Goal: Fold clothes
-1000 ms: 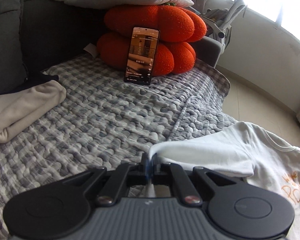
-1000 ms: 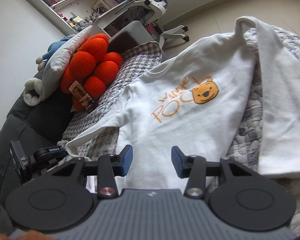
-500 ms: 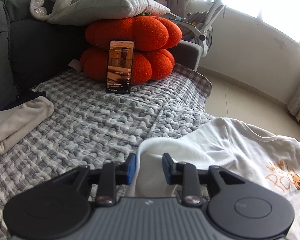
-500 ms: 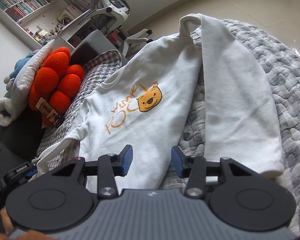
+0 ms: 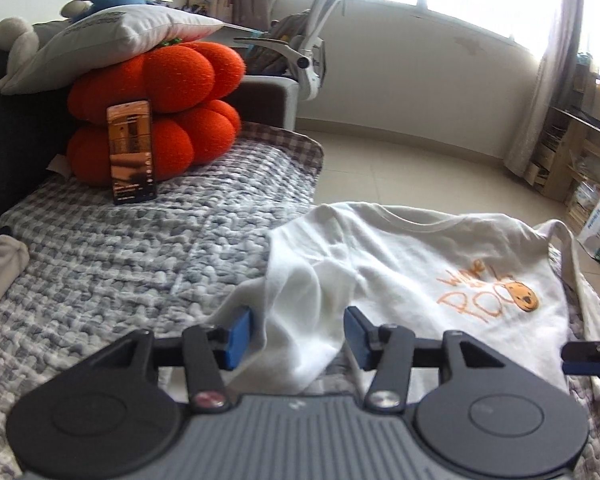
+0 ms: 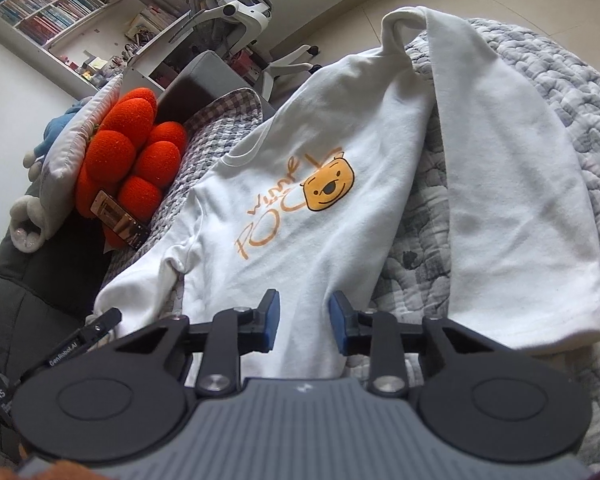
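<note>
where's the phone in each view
Left wrist view: the phone stands upright at left, leaning on the orange cushions.
Right wrist view: the phone sits tilted at mid-left, against the same cushions.
Shared landmark: the bear print on the white shirt.

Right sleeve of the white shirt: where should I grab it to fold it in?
Take the right sleeve at its cuff, the free end lying flat on the quilt, apart from the body. Come in from the near, outer edge with the right gripper, whose jaws are now closing over the hem, not yet pressing it.
</note>
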`<state>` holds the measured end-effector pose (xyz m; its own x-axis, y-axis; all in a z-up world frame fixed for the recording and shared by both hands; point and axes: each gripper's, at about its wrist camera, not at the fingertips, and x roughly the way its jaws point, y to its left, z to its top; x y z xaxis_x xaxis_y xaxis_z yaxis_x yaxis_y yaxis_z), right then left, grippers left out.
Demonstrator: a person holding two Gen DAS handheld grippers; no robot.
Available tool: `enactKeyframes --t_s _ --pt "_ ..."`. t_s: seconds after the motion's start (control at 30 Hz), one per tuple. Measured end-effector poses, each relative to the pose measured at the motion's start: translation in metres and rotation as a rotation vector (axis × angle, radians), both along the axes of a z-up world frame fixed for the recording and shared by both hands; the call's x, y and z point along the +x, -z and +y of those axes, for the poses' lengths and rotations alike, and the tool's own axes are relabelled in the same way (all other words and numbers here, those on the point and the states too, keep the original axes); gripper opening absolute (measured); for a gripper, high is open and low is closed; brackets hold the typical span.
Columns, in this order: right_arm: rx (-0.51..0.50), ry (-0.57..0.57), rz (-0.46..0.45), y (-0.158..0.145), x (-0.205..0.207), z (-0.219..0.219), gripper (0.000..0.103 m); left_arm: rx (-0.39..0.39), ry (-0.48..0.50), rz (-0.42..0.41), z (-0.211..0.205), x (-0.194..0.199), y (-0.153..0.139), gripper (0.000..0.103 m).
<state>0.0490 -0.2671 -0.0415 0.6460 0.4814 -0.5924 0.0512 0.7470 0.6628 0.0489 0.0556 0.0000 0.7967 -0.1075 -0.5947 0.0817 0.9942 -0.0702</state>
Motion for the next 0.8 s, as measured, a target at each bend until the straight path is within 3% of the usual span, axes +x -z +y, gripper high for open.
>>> enactKeyframes --t_s 0.1,0.4,0.47,0.8 --pt "0.047 -0.011 -0.001 0.0 0.003 0.001 0.028 -0.026 0.094 0.026 -0.019 -0.002 0.005 0.056" --pt "-0.001 0.041 0.006 -0.001 0.011 -0.002 0.029 -0.028 0.328 0.079 -0.076 -0.01 0.023 0.056" --pt "-0.002 0.052 0.01 0.0 0.01 -0.006 0.033 -0.03 0.373 0.084 -0.088 -0.014 0.026 0.056" --pt "-0.063 0.106 0.028 0.004 0.001 -0.032 0.038 0.015 0.568 0.041 -0.136 -0.027 0.031 0.056"
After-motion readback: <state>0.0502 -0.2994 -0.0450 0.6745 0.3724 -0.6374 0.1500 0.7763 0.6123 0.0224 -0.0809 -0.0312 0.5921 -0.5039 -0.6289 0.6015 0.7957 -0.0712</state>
